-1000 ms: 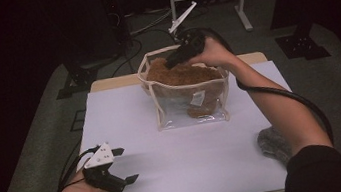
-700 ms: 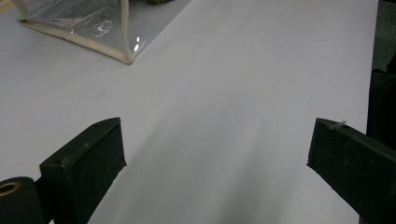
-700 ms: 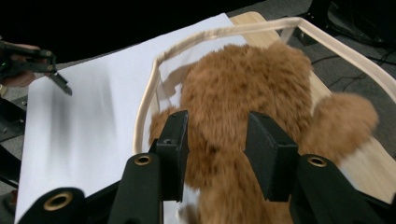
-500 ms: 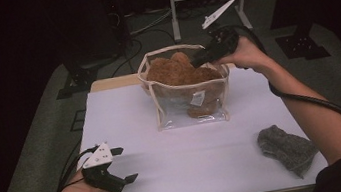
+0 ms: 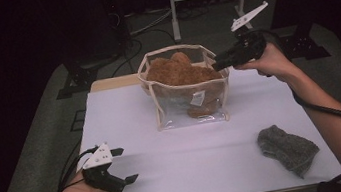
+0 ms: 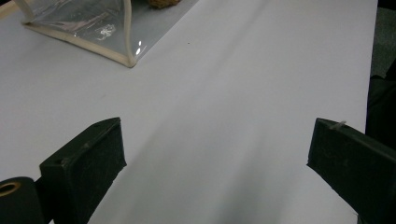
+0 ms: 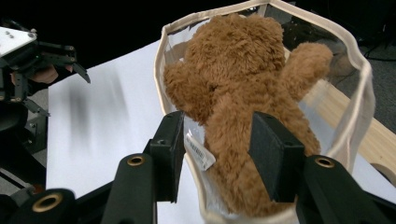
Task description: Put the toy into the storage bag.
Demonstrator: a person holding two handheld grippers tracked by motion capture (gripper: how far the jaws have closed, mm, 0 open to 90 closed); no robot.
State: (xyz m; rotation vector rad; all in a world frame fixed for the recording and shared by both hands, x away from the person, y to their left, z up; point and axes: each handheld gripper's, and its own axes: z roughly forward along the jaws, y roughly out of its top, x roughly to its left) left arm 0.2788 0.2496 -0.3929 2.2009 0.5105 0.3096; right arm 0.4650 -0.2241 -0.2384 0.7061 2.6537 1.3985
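High view: bear (image 5: 175, 70) sits in the clear bag (image 5: 190, 104) near the surface's (image 5: 189, 174) far edge, cloth (image 5: 287, 149) by the near right corner. Left hand-held gripper (image 5: 123, 166) is wide open at the near left corner. Right gripper view: right hand-held gripper (image 7: 217, 154) has just been opening, bear and bag rim between its jaws, not squeezed.

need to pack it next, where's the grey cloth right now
In the high view the grey cloth lies on the white table's near right corner, apart from the clear bag.
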